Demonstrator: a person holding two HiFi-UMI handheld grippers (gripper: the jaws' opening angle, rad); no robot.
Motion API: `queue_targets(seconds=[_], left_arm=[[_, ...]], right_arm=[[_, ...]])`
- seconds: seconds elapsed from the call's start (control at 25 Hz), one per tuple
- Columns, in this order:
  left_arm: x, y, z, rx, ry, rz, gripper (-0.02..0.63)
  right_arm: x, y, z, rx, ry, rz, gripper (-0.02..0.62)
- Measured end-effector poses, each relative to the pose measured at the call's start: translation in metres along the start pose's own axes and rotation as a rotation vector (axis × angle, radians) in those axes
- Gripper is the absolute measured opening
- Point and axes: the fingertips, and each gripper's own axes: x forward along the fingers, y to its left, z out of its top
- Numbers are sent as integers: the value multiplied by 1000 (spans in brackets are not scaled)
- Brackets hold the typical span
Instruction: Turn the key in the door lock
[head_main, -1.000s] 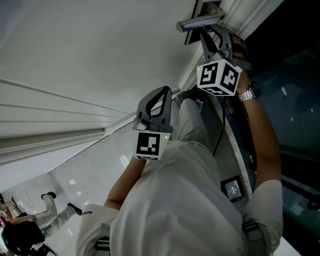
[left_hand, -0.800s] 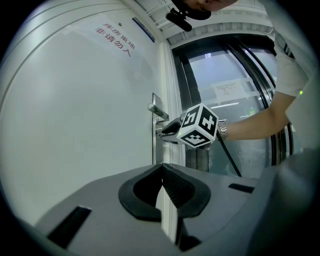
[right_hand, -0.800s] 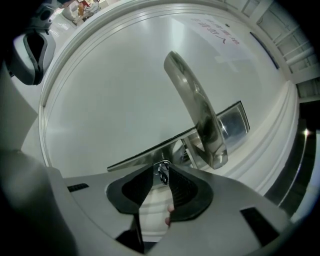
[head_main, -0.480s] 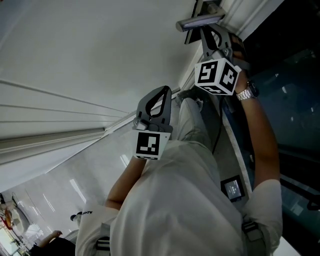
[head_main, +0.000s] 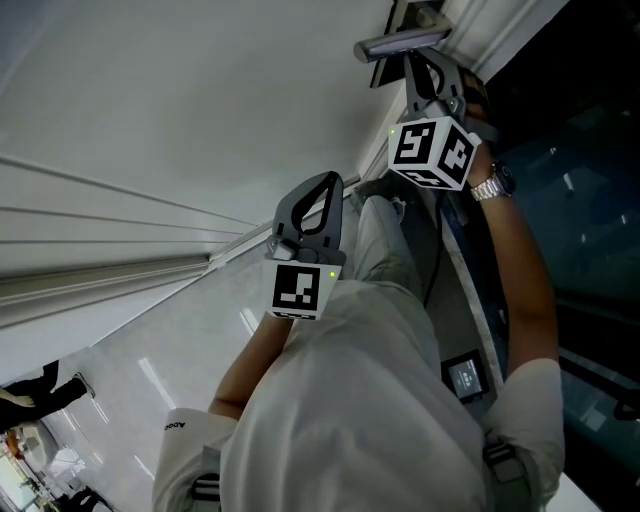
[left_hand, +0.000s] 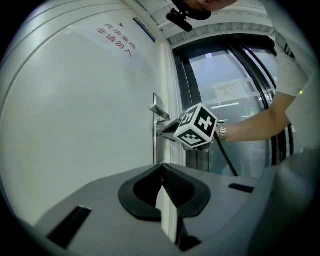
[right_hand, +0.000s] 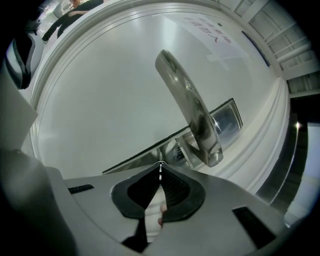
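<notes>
The silver door handle (head_main: 400, 43) sticks out from the white door (head_main: 180, 120) at the top of the head view. Just below it, my right gripper (head_main: 422, 82) reaches to the lock. In the right gripper view its jaws have just been closing and now pinch a thin metal key (right_hand: 160, 170) in front of the lock plate (right_hand: 222, 122), under the handle (right_hand: 190, 105). My left gripper (head_main: 312, 205) hangs back from the door with its jaws together and nothing between them. From there it sees the right gripper (left_hand: 165, 132) at the lock.
Dark glass panels (head_main: 580, 200) and the door frame (head_main: 470, 290) run along the right. A small screen device (head_main: 465, 377) sits low by the frame. A person (head_main: 30, 392) stands far off at the lower left. Red lettering (left_hand: 117, 39) marks the door.
The right gripper's marker cube has tilted slightly at the lock. The left gripper has not moved. The people at the lower left have shifted about.
</notes>
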Motion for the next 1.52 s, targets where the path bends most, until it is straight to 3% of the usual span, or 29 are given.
queue_targets(seconds=[0.48, 0.96, 1.32, 1.52], left_arm=[[1, 1, -2, -7, -2, -4, 8], [4, 0, -2, -8, 0, -16, 8], [3, -1, -2, -7, 0, -14, 8], [4, -2, -4, 1, 3, -14, 8]], right_arm=[[1, -6, -1, 317, 10, 58, 11], [4, -11, -8, 766, 7, 188, 11], [5, -15, -14, 1206, 5, 324, 11], [7, -14, -17, 1366, 1, 375, 11]])
